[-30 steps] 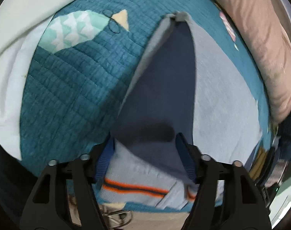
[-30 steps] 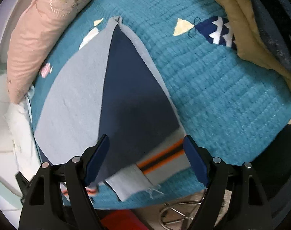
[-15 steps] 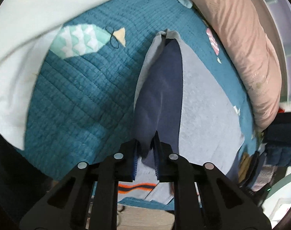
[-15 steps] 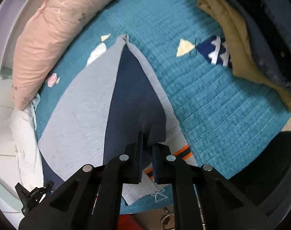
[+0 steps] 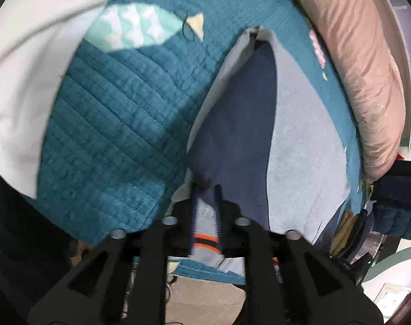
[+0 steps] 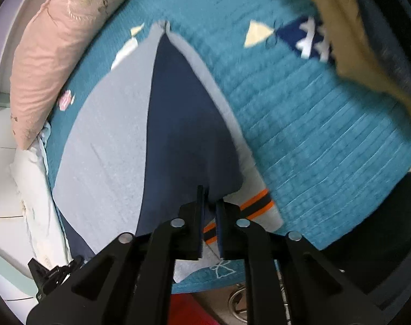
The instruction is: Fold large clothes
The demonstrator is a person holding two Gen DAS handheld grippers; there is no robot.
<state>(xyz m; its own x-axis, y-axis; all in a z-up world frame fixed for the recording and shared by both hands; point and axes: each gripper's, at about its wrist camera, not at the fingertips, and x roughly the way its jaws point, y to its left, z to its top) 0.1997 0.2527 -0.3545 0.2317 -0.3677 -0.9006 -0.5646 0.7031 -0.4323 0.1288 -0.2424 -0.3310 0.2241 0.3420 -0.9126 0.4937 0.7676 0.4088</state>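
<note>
Left wrist view is showing my left gripper (image 5: 206, 203) easing open around the garment (image 5: 300, 149) hem — its long axis running away toward the pillow (image 5: 368, 81). Right gripper (image 6: 209, 211) is also loosening on the near hem; only its view is catching the tan pile (image 6: 368, 54).

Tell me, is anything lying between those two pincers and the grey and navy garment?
Nothing visible does. The left gripper and right gripper each have a fold of the garment between their jaws, which are opening slightly.
</note>
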